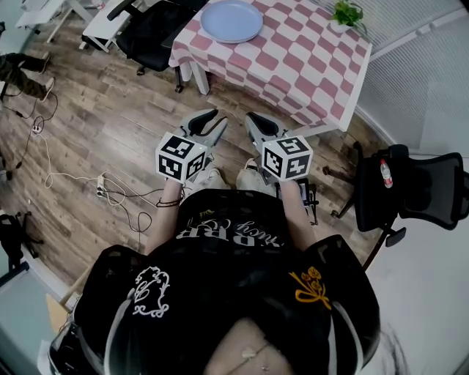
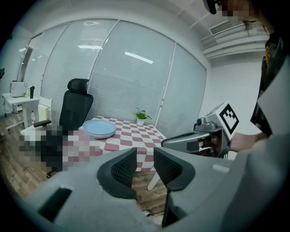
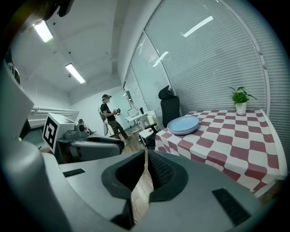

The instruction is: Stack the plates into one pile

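Plates (image 1: 231, 20) lie well ahead of empty fingers: left gripper (image 2: 145, 157) parted, right gripper (image 3: 146, 159) closed.

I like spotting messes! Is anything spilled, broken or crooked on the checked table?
Nothing stands out. The blue plates lie flat in one neat pile on the checked table, and the little potted plant stands upright at its corner. Nothing is spilled.

The pale blue round plates (image 1: 231, 20) lie flat, stacked in one pile, on the far left part of the pink-and-white checked table (image 1: 308, 66).
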### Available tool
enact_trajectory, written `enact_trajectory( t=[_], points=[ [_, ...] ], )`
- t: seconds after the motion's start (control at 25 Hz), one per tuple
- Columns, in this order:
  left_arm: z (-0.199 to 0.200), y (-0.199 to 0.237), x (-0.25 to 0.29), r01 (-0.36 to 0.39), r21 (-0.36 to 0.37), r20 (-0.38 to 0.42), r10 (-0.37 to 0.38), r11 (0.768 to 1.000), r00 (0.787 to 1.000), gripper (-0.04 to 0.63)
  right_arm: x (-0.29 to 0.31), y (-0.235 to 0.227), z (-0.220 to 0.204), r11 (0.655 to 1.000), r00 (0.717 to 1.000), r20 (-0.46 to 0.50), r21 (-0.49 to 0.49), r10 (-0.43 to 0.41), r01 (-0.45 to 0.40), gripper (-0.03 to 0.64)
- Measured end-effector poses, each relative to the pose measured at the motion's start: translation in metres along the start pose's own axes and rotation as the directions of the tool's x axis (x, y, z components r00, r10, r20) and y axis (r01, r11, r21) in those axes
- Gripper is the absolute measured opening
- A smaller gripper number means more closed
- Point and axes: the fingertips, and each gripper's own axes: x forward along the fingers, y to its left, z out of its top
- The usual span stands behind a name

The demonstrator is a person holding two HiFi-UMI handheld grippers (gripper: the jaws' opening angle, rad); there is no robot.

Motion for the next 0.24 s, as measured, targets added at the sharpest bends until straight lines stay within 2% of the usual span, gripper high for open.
enact_trajectory(
  t=[0.24],
  points=[
    [0.0017,0.0001,-0.0078,-0.002,0.007,0.013,0.002,1.000,1.000,0.126,0.0005,0.0077,0.0001,1.000,1.000,-0.002,-0.016,0.001,-0.001,0.028]
  ],
)
